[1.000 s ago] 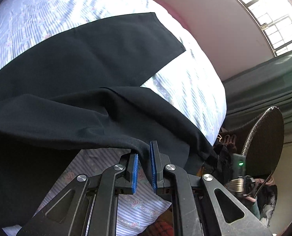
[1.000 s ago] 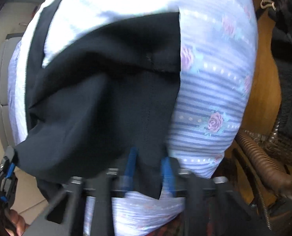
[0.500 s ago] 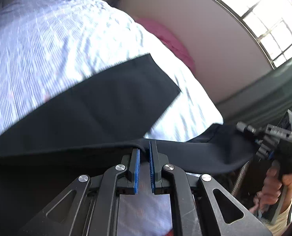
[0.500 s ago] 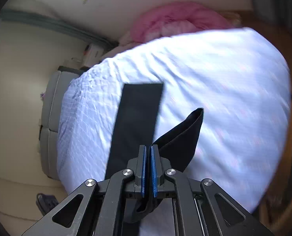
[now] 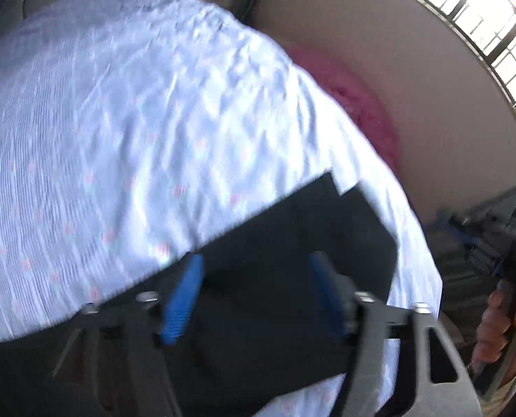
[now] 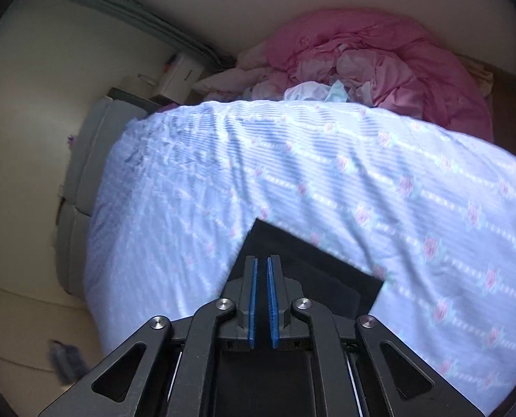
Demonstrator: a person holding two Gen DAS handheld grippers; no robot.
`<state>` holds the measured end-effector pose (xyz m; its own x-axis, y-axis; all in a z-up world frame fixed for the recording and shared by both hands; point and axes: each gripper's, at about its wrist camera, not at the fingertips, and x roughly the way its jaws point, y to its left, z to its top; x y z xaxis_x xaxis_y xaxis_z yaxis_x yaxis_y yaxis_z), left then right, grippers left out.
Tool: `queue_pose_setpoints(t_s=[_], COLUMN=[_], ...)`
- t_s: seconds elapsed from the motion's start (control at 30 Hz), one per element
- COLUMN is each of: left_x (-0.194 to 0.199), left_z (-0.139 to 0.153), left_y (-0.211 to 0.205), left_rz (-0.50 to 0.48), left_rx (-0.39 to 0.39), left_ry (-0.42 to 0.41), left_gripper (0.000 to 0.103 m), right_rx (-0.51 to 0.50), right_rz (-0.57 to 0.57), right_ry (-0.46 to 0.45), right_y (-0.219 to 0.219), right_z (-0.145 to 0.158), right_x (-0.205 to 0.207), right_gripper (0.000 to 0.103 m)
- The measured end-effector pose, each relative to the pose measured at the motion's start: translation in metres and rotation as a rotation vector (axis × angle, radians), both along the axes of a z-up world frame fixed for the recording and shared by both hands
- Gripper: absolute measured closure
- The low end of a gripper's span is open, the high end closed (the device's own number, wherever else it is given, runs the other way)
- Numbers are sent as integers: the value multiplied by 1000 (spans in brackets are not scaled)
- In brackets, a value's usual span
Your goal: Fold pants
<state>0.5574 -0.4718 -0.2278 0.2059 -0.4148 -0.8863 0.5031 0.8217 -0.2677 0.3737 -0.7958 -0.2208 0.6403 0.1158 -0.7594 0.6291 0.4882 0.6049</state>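
Black pants [image 5: 292,250] folded flat on the bed [image 5: 119,139], near its front edge, under a pale blue striped sheet with small pink roses [image 6: 414,187]. Pink bedding [image 6: 379,62] heaped at the far end against a plain cream wall [image 6: 32,104]; barred window [image 5: 494,17] bright at upper right. Left gripper [image 5: 254,295] above the cloth, fingers [image 5: 183,295] spread wide and opening, gripping nothing. Right gripper [image 6: 261,299] fingers [image 6: 252,299] narrow, just parting, apparently empty, though dark cloth behind the gap blurs it. Hand [image 5: 497,326] at the right edge of the left view.
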Motion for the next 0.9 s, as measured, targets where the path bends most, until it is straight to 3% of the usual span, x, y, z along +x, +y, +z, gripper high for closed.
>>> queue_pose_setpoints(t_s=[0.1,0.13,0.3,0.47,0.57,0.77,0.87,0.9], left_x=[6,7,7,8,11,14,4,1], left_z=[7,7,-13,-54,-77,-119,-129,-129], left_y=[-18,-25,-67,-119,-141,-162,-163,-162], left_rz=[-59,-94,-324,-568,-625,-642,-664,-679], left_rx=[0,5,54,125,145,265,306,292], left_ry=[-32,-39,-58,-14,36,64,26,31], left_gripper=[28,28,28,34,34,36,50,70], right_rx=[-46,-55,17,79,69,72,83,86], right_rz=[32,33,24,16,22,20,10,10], right_ry=[37,56,138,202,221,222,212,209], right_y=[1,2,12,31,37,37,37,38], right_z=[-9,-13,-51,-83,-95,-104,-106,-105], right_x=[-8,-15,-57,-91,-97,-98,-100,-99], right_gripper=[59,58,58,58,58,58,58,58])
